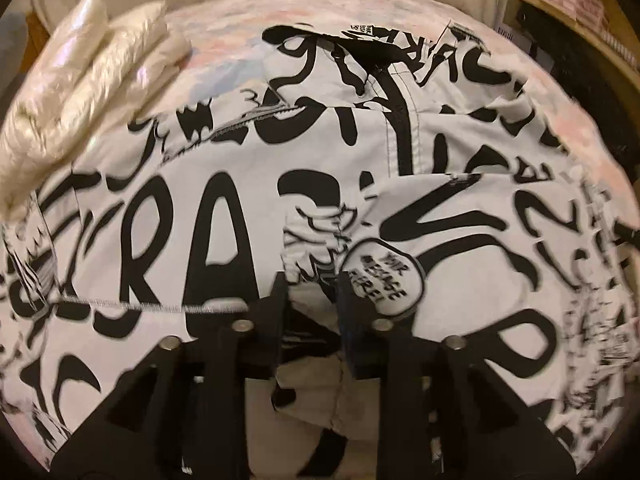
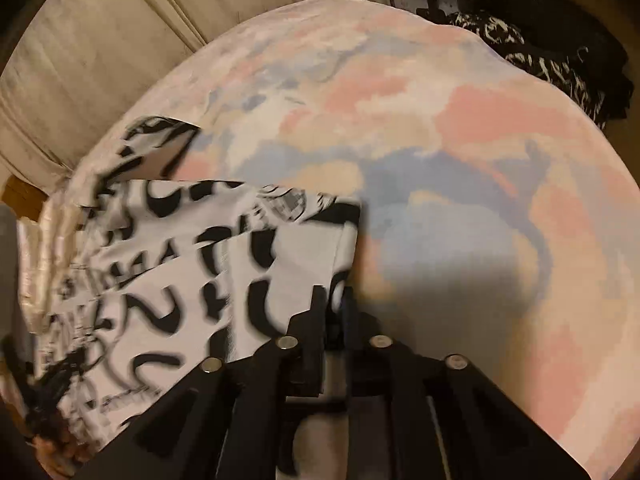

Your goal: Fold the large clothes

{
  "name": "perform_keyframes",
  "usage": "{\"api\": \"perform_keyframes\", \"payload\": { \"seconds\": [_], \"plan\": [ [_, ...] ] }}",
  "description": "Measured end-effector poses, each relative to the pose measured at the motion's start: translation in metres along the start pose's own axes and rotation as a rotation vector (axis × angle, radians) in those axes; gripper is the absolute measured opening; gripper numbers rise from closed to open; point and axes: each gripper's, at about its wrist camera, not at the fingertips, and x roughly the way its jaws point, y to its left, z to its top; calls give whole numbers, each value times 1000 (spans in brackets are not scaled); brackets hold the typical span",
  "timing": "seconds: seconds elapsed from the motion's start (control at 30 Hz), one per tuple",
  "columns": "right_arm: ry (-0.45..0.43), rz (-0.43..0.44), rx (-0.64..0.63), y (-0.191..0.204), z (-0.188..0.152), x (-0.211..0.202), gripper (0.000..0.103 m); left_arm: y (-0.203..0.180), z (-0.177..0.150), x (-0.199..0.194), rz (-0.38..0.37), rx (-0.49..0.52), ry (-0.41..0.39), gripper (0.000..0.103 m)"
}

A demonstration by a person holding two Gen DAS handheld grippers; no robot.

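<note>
2 grippers working black-and-white graphic-print garment (image 1: 224,208) lying across pastel bedspread (image 2: 460,128). Left gripper (image 1: 314,292) pinching raised fold, jaws narrowed; right gripper (image 2: 332,300) nipping hem edge, nearly closed. Fabric looking soft, light, floppy; gripping corners and seams seeming safest.

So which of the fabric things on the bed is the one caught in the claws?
The white garment with black graffiti lettering; both claws pinch its edge. The shiny cream bundle lies untouched at the far left, and the pastel bedspread lies underneath.
</note>
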Motion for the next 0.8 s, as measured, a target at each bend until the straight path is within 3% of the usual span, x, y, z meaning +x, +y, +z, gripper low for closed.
{"api": "perform_keyframes", "payload": {
  "seconds": [0.07,0.13,0.33,0.43,0.5,0.53,0.57,0.7,0.8],
  "plan": [
    [0,40,-21,0,-18,-29,51,7,-3,-9,-32,-15,3,29],
    [-7,39,-64,0,-38,-54,62,12,-11,-19,-34,-5,2,30],
    [44,56,-206,7,-118,-111,62,21,-40,-37,-54,7,13,30],
    [63,-32,-303,18,-149,-107,62,22,-47,-35,-46,-19,16,30],
    [80,-52,-318,16,-162,-100,55,21,-49,-32,-37,-34,20,30],
    [85,-34,-315,14,-165,-97,33,18,-50,-31,-37,-33,27,30],
    [82,-36,-301,13,-167,-96,23,14,-51,-32,-39,-29,34,27],
    [7,-51,-260,5,-173,-114,15,-3,-58,-41,-54,18,24,26],
    [41,-98,-241,-7,-185,-108,10,-14,-69,-38,-5,74,3,29]
  ]
}}
